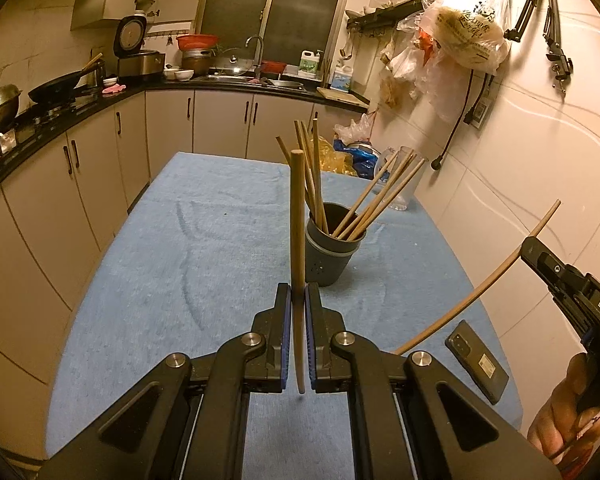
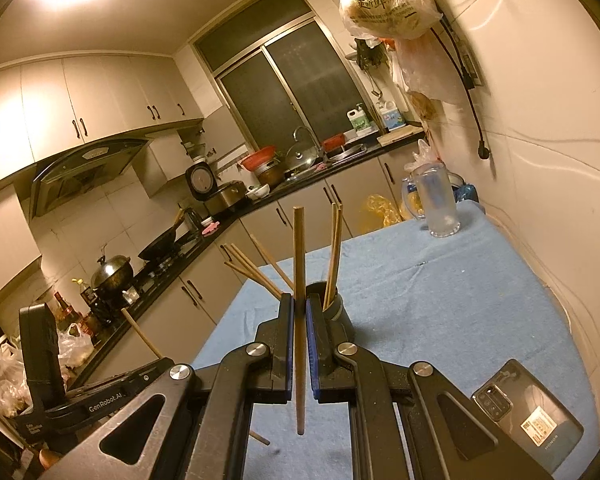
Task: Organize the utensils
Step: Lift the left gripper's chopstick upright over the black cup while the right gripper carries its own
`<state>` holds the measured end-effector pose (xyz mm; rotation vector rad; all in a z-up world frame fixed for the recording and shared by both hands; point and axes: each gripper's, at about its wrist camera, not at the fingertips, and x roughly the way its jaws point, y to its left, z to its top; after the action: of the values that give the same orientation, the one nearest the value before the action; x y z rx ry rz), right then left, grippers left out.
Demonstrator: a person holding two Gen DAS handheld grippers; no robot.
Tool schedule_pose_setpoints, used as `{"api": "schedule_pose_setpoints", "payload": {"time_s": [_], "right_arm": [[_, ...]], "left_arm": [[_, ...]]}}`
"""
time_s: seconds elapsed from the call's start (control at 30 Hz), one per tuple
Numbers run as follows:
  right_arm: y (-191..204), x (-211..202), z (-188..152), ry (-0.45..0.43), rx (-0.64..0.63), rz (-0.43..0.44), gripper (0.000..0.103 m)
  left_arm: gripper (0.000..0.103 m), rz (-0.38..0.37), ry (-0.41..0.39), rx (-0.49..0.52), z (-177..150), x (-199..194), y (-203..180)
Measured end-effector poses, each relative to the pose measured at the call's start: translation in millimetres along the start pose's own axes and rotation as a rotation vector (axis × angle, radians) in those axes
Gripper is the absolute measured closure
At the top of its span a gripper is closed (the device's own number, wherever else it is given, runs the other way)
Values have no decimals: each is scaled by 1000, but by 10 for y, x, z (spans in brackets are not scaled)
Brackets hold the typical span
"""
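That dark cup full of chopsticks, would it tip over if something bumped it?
Probably fairly easily: the cup is narrow, and its chopsticks lean outward well above the rim, making it top-heavy. The cloth-covered table might stop it sliding, so a nudge would likely tip it instead.

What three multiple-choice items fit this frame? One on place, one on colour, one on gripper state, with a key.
1. Where does the phone lie?
A. on the blue cloth, near the table's wall-side edge
B. inside the cup
C. on the kitchen counter

2. What colour is the cup that holds the chopsticks?
A. red
B. dark grey
C. white

3. What is the left gripper doing?
A. open over the cup
B. shut on nothing
C. shut on one chopstick

Key: 1 A, the phone lies flat on the cloth beside the wall. 2 B, the cup reads dark grey in both views. 3 C, a single stick stands clamped between its blue pads.
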<state>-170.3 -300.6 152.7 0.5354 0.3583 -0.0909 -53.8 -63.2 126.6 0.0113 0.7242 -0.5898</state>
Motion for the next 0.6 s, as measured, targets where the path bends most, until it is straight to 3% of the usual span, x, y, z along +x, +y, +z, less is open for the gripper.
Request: {"api": "schedule_pose_setpoints", "payload": {"time_s": [0.6], "right_arm": [[25, 220, 88, 8, 6, -5, 96]], "left_arm": [[97, -5, 38, 34, 157, 303, -65]]}}
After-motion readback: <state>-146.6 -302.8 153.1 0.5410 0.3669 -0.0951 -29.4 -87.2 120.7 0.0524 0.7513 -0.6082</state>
